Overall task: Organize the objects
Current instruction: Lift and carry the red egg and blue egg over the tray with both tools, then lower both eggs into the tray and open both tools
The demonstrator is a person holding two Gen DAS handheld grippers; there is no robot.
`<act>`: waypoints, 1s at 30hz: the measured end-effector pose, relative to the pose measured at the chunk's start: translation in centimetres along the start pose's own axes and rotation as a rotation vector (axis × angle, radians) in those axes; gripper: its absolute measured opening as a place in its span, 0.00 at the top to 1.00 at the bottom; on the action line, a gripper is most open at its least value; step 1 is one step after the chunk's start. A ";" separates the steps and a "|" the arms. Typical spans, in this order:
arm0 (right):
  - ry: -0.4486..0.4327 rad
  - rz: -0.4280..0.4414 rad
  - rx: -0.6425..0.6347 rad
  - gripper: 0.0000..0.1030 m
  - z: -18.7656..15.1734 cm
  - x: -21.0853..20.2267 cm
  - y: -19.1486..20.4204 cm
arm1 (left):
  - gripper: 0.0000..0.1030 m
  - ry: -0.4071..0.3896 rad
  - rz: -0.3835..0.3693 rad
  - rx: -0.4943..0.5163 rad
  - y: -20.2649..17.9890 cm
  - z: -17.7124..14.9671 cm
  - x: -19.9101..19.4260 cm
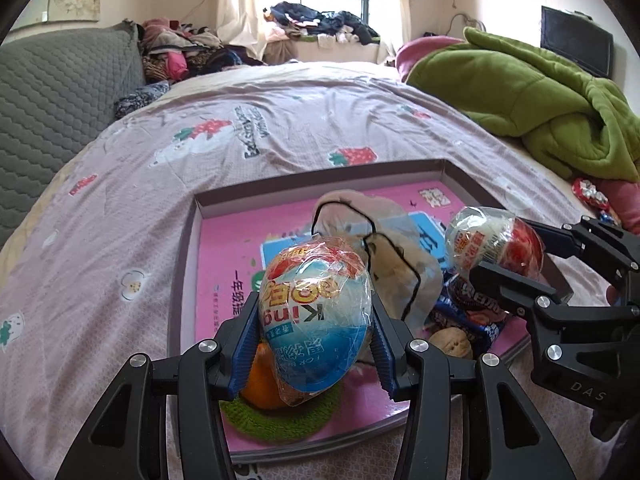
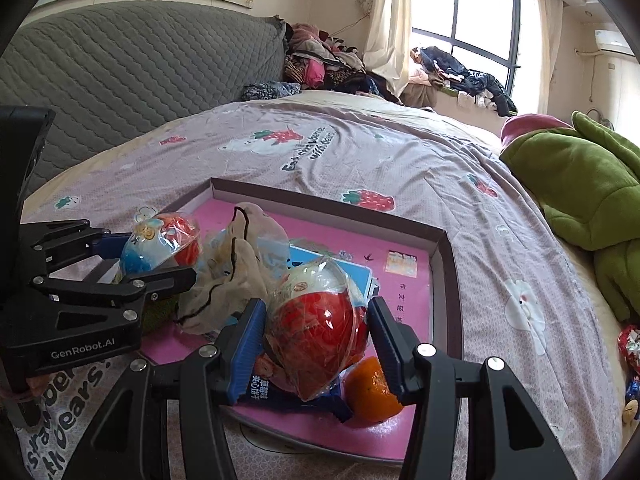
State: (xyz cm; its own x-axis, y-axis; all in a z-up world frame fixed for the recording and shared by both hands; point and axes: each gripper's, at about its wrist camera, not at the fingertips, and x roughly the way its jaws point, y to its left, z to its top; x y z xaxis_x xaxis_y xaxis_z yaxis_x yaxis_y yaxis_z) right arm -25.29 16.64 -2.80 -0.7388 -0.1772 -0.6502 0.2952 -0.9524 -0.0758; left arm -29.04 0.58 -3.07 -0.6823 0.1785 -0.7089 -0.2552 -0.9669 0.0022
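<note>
My left gripper [image 1: 316, 305] is shut on a plastic-wrapped blue and white toy egg [image 1: 320, 332], held just above a shallow box [image 1: 188, 264] lined with a pink book. My right gripper [image 2: 318, 309] is shut on a red and white wrapped egg [image 2: 320, 336] over the same box [image 2: 442, 248]. Each wrist view shows the other gripper too: the right one [image 1: 506, 248] with its red egg [image 1: 496, 242], the left one [image 2: 152, 258] with its blue egg [image 2: 160, 244]. A beige cloth pouch [image 1: 392, 256] lies between them.
In the box lie an orange [image 2: 370, 394], a blue snack packet [image 1: 470, 314], a walnut [image 1: 450, 342] and a green knitted mat [image 1: 280, 424]. The box sits on a pink strawberry-print bedsheet [image 1: 280, 128]. A green blanket [image 1: 540, 100] and loose sweets [image 1: 590, 194] lie to the right, and a grey headboard [image 1: 52, 100] stands at the left.
</note>
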 end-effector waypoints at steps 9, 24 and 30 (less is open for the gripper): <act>0.026 -0.006 -0.016 0.48 -0.1 0.4 0.3 | 0.49 0.017 0.020 0.039 -1.1 -0.6 0.4; 0.077 -0.016 -0.018 0.43 -0.6 0.9 0.5 | 0.41 0.039 0.009 0.041 -1.5 -0.8 0.2; 0.094 -0.022 -0.014 0.42 -0.8 0.8 0.4 | 0.41 0.043 0.010 0.036 -1.6 -1.0 -0.2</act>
State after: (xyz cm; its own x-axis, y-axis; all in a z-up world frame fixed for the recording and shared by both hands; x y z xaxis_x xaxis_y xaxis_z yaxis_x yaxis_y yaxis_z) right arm -25.26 16.28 -3.97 -0.6855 -0.1320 -0.7160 0.2884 -0.9522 -0.1006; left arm -27.83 1.96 -3.64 -0.6553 0.1605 -0.7381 -0.2738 -0.9612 0.0340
